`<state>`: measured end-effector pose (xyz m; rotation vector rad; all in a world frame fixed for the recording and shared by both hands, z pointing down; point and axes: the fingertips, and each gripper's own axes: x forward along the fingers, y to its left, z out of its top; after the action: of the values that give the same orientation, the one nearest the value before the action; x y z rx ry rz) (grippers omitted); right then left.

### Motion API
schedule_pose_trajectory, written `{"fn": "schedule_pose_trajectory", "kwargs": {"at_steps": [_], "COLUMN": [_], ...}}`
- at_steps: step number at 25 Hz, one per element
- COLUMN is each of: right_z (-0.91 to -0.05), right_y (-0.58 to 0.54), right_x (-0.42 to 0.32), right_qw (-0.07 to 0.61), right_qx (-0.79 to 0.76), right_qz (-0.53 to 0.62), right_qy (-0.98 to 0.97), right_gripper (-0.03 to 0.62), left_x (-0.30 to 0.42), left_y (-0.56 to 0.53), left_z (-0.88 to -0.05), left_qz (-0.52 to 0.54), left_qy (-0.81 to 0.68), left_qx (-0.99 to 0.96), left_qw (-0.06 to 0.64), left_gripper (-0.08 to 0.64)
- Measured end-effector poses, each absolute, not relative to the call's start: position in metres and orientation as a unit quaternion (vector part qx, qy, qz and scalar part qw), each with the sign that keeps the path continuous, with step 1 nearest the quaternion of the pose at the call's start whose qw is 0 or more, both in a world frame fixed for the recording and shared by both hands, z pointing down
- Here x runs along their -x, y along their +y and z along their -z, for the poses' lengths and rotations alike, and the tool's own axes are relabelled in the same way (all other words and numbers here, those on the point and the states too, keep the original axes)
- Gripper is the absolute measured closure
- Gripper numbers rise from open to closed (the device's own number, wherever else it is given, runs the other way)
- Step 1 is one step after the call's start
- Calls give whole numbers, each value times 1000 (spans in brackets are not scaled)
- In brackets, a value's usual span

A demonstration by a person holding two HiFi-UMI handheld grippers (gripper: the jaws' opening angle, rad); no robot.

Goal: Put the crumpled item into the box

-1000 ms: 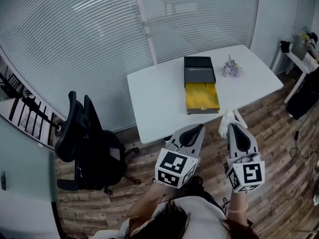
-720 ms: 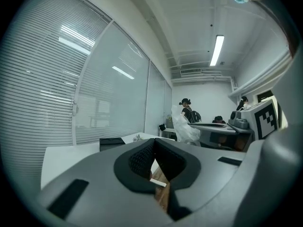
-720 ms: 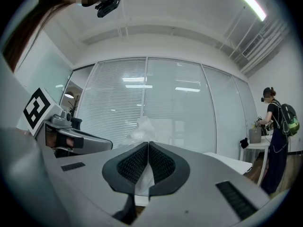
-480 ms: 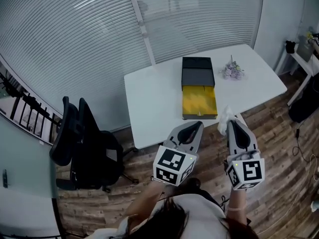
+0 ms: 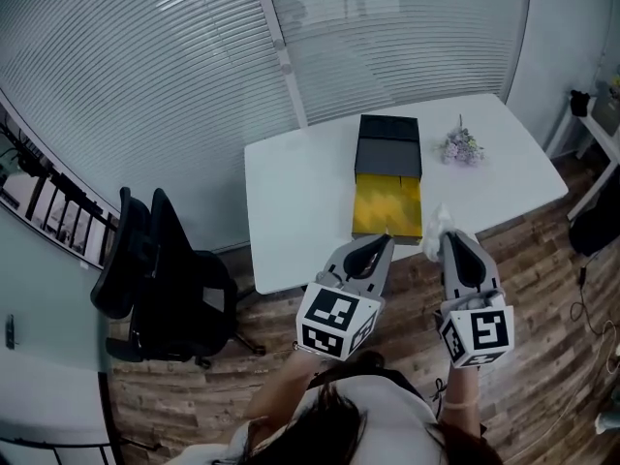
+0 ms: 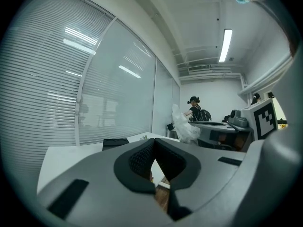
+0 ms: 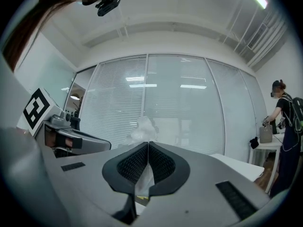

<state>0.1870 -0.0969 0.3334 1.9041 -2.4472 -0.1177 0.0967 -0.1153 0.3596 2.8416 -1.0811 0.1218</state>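
Observation:
A crumpled white item (image 5: pixel 438 227) sticks out past the tip of my right gripper (image 5: pixel 451 243), which is shut on it; the right gripper view shows it (image 7: pixel 140 131) rising above the closed jaws (image 7: pixel 148 148). On the white table (image 5: pixel 300 197) lies a box with a yellow-lined open tray (image 5: pixel 387 208) and a dark grey lid (image 5: pixel 387 147) behind it. Both grippers hover at the table's near edge, just in front of the tray. My left gripper (image 5: pixel 380 244) is shut with nothing in it, its jaws pressed together (image 6: pixel 154 148).
A small bunch of pale flowers (image 5: pixel 461 146) lies on the table right of the box. A black office chair (image 5: pixel 160 284) stands left of the table on the wooden floor. Blinds cover the glass wall behind. A person (image 7: pixel 285 126) stands far right.
The table and box have come nearer in the head view; both grippers now reach the table's near edge, the right one still holding the crumpled item.

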Motion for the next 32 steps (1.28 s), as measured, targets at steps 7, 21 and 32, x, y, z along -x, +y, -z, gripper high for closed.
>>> {"fn": "schedule_pose_trajectory", "kwargs": {"at_steps": [7,21,32], "right_z": [-339,-340,-348], "right_y": [-117,-165,-206], "right_x": [-187,-171,-161], "right_qw": [23,40,72], "right_qx": [-604,-595,-595], "right_qz": [34,42,52], "right_qy": [-796,-802,-799], "right_gripper": [563,563,563], "left_x": [-91,-84,-83], "left_y": [-130,-177,-219], "left_z": [-367,-370,-373], "left_qz": [-46,-46,-48], "left_qy": [-371,-370,-353], "left_qx": [-926,-926,-933], "left_qw": [56,59,62], "left_gripper": [543,543,543]}}
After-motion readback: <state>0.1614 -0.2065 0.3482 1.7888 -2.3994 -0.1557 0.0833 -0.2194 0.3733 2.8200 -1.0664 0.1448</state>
